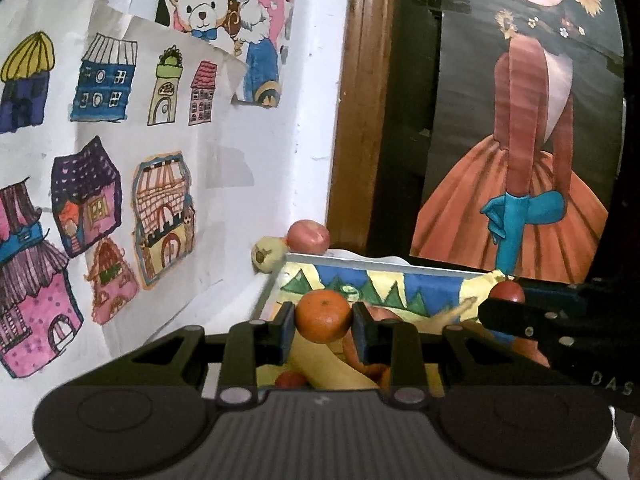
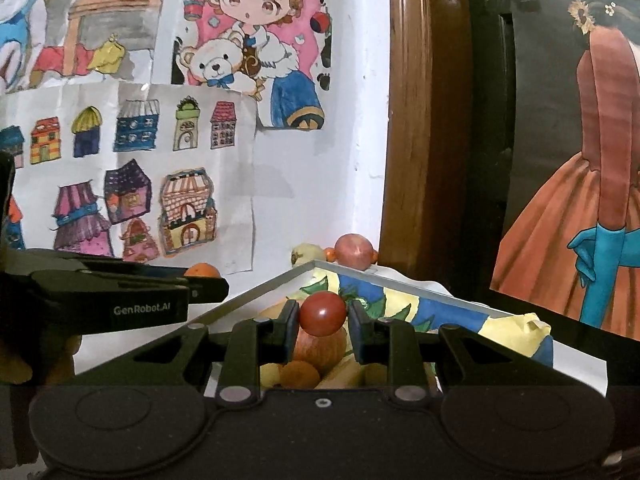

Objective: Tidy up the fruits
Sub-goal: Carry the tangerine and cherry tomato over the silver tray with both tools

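The left gripper point(image 1: 323, 322) is closed on an orange point(image 1: 323, 316), its blue-padded fingers pressing the fruit's two sides. The orange is round, bright and dimpled, with a small green stem scar facing the camera, and it is held above the box point(image 1: 384, 270). The right gripper point(image 2: 323, 322) is closed on a tomato point(image 2: 322, 314), a small, smooth, glossy red ball with a highlight on its skin, also held over the box. In the left view the right gripper comes in from the right with the tomato at its tip; in the right view the left gripper comes in from the left with the orange showing at its tip.

Below the grippers the box has a pale rim and a painted paper lining of blue, yellow and green. In it lie a banana point(image 1: 340, 368), a red-yellow apple point(image 2: 320, 346), a second small orange point(image 2: 300, 374) and other fruit partly hidden by the fingers.

Beyond the far corner of the box, against the wall, sit a pinkish-red apple point(image 1: 308, 236) and a pale yellow fruit point(image 1: 266, 254) just left of it, touching. Coloured drawings point(image 1: 100, 152) of houses cover the white wall on the left; a wooden frame point(image 1: 364, 100) and a painting point(image 1: 524, 140) of a figure in an orange dress stand on the right.
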The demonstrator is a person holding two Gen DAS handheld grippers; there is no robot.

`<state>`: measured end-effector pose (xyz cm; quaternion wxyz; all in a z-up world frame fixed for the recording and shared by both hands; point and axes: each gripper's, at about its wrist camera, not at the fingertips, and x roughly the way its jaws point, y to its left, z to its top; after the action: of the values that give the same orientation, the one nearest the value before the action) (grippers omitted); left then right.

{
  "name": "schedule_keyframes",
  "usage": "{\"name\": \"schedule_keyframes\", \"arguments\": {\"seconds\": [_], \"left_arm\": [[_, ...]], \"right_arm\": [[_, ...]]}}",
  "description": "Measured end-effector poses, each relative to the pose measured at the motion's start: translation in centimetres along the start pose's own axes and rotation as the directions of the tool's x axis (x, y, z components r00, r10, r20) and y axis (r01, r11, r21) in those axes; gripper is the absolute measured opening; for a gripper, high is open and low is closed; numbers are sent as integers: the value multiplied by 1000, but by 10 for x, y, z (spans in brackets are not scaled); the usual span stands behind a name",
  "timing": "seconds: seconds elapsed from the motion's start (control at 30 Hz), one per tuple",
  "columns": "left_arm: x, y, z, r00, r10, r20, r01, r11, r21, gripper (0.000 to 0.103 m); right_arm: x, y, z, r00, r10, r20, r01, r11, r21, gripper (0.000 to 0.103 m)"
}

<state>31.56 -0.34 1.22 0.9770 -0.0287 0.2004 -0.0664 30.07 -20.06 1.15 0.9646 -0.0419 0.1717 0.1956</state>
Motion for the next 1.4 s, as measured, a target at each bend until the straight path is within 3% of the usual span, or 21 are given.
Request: {"name": "schedule_keyframes", "arguments": {"seconds": [0.67, 1.4], "left_arm": [[54, 8, -17, 996, 31, -82, -31, 999, -7, 33], [68, 7, -29, 991, 24, -133, -23, 1000, 8, 33]], "right_arm": [[52, -3, -20, 996, -25, -82, 25, 1000, -3, 28], [70, 0, -34, 992, -10, -125, 9, 1000, -3, 29]]}}
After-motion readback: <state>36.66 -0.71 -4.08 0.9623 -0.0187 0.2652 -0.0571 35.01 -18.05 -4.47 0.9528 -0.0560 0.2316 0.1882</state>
